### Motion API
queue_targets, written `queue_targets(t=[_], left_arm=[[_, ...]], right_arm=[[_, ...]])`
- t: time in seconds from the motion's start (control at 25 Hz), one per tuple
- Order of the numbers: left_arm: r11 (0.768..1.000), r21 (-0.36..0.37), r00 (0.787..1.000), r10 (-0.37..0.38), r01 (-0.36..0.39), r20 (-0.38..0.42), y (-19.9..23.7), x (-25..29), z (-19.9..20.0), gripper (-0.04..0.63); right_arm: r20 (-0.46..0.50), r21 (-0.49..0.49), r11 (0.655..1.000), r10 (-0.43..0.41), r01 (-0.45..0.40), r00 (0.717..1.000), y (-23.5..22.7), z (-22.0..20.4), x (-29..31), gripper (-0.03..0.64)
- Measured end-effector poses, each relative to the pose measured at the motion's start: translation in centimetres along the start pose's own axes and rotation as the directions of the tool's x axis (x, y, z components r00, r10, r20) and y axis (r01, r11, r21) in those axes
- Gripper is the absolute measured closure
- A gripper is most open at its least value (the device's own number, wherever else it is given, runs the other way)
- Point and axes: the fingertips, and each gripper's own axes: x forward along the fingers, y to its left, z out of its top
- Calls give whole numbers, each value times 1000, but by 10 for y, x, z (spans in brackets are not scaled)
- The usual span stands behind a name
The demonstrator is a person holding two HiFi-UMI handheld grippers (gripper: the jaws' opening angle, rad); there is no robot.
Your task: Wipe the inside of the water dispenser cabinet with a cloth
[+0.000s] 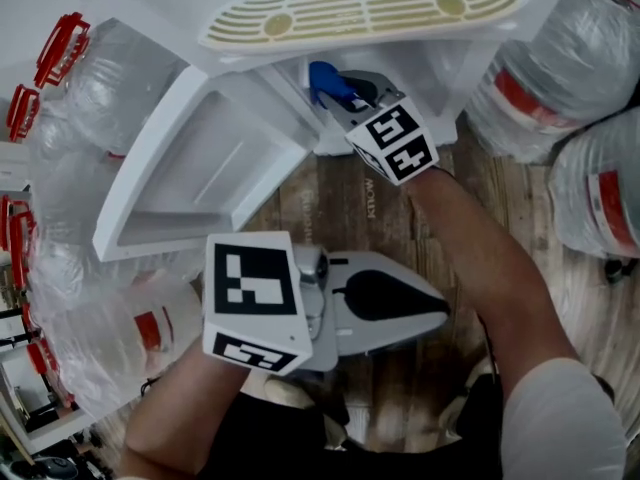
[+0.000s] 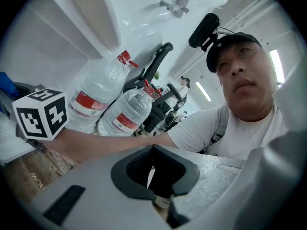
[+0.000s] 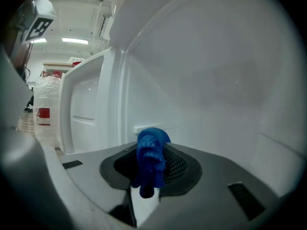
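Inside cabinet, cloth in right tool

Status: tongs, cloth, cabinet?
Right tongs shut on blue cloth, inside the cabinet. Left tongs shut, empty, outside it. Door open; nothing seen blocking.

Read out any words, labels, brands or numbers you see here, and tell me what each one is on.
Floor: one short line of print, too blurred to read for sure.
Bottles: red labels, print too small to read.
Marker cubes: black-and-white square patterns only, no words or numbers.
Nothing else shows any text.
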Motion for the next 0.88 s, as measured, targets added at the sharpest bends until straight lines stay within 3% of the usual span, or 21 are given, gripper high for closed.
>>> queue_targets(t=[0.16,0.4,0.88], left_arm=[[1000,-1,1000,2,-2,-5,0,3,0,594],[1000,3,1000,12,-12,0,2,4,1,594],[1000,2,1000,-1,1,6,-2,1,0,594]], right_arm=[[33,37,995,-98,97,995,-37,20,-1,520],[82,16,988,-153,153,985,-62,58,18,520],[62,-71,994,-74,79,995,-20,55,24,520]])
